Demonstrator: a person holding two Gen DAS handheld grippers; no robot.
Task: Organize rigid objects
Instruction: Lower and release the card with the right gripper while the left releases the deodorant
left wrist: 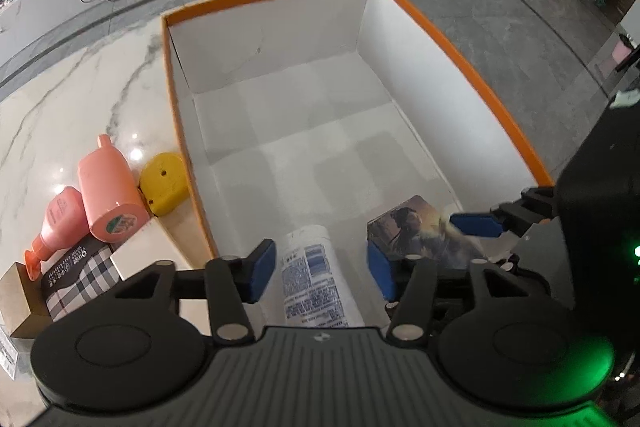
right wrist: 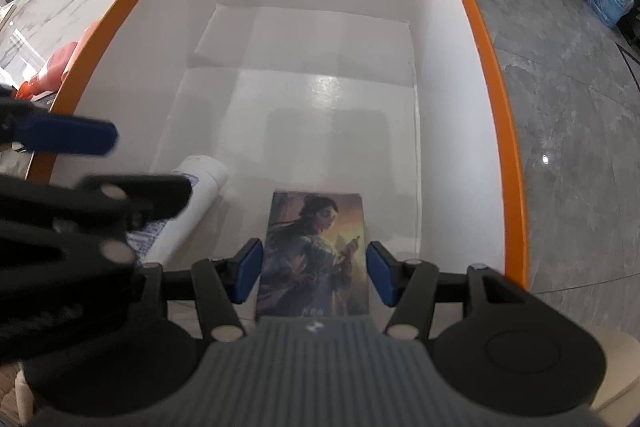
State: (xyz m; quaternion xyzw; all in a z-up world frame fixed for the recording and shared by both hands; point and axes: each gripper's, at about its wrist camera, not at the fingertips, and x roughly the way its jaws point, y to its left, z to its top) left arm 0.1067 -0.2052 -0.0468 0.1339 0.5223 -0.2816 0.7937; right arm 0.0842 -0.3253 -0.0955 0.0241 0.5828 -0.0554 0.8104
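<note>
An open white box with an orange rim (left wrist: pixel 460 55) (right wrist: pixel 504 131) stands on the marble table. Inside, at its near end, lie a white tube with blue print (left wrist: pixel 316 279) (right wrist: pixel 196 199) and a picture box showing a woman (left wrist: pixel 420 227) (right wrist: pixel 316 247). My left gripper (left wrist: pixel 322 271) is open, its blue pads either side of the tube and above it. My right gripper (right wrist: pixel 314 277) is open, its pads flanking the picture box without clearly pressing it. Each gripper shows in the other's view.
Left of the box on the table lie a large pink bottle (left wrist: pixel 110 187), a smaller pink bottle (left wrist: pixel 54 223), a yellow object (left wrist: pixel 164 183), a checked carton (left wrist: pixel 76 279) and cardboard boxes (left wrist: pixel 20 299). Grey floor lies to the right of the box.
</note>
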